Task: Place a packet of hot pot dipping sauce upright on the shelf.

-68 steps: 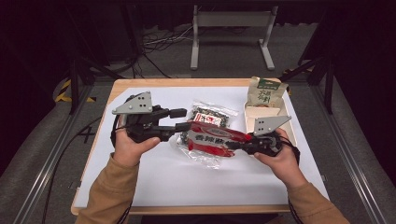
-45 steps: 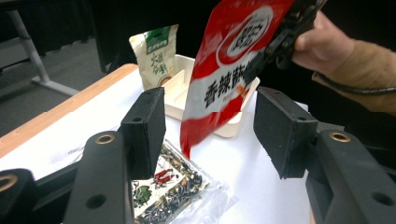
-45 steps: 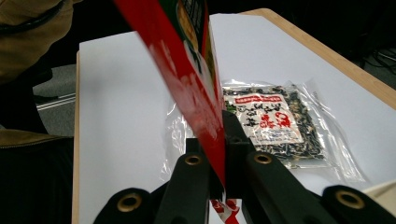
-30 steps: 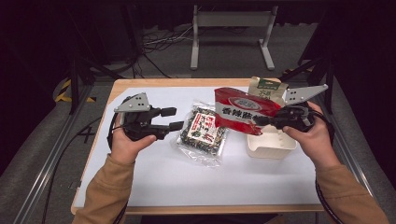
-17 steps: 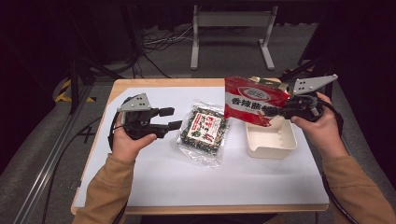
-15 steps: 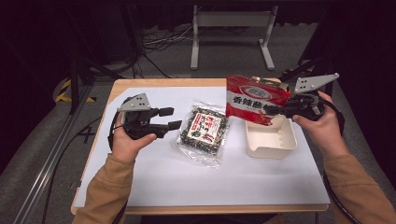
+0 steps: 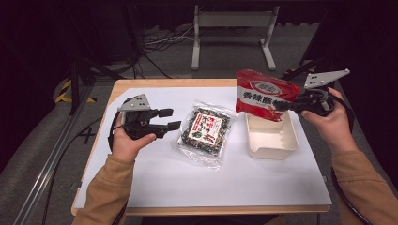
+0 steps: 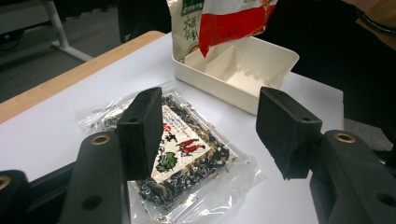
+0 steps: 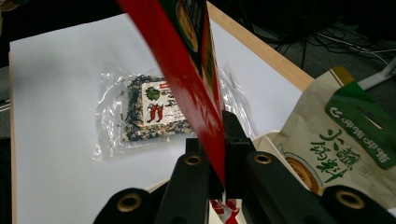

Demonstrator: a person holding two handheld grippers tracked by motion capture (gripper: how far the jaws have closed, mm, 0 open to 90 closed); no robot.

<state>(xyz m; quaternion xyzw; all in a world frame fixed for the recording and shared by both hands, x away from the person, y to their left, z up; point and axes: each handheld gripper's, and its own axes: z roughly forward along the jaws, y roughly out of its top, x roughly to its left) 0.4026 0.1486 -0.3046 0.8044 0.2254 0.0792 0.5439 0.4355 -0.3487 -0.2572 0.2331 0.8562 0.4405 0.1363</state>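
Note:
My right gripper (image 7: 283, 106) is shut on the edge of a red snack bag (image 7: 264, 95) and holds it in the air over the far end of a white divided tray (image 7: 272, 140). In the right gripper view the red bag (image 9: 187, 70) stands edge-on, pinched between the jaws of the right gripper (image 9: 217, 156). A clear packet of dark bits (image 7: 205, 130) lies flat at the table's middle. My left gripper (image 7: 170, 119) hovers just left of it, open and empty. The packet (image 8: 187, 158) lies just beyond the left gripper (image 8: 210, 121).
A beige and green bag (image 9: 345, 135) stands at the tray's far end, behind the red bag (image 8: 233, 21). The tray (image 8: 243, 79) has a divider. A white sheet (image 7: 202, 183) covers the wooden table. Dark floor, cables and a metal stand lie beyond.
The red bag left the table's middle, where both grippers were at it, and rose to the right over the tray in my right gripper. My left gripper stayed at the left, open.

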